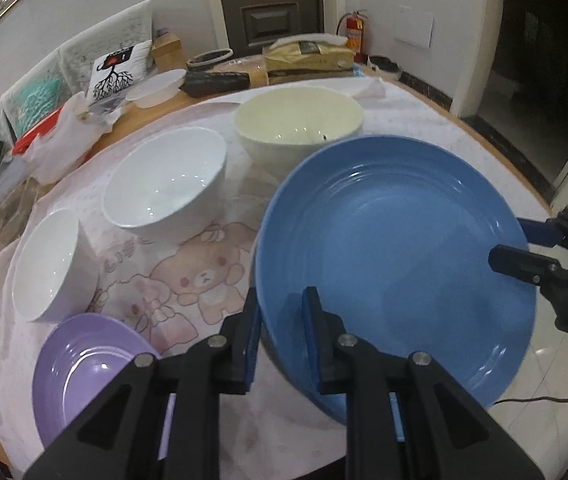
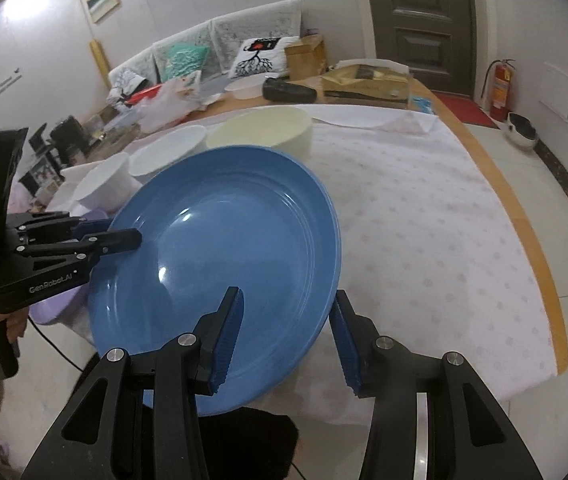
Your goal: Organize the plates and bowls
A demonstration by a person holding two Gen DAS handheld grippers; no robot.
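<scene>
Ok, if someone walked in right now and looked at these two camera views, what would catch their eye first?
The big blue plate dominates, tilted at the table's near edge with the left gripper and the right gripper each straddling its rim. Behind it stand a cream bowl and two white bowls, with a purple plate at the near left.

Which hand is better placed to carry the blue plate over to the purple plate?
Left. The left gripper clamps the blue plate at its rim, and the purple plate lies beside it; the right gripper is open.
</scene>
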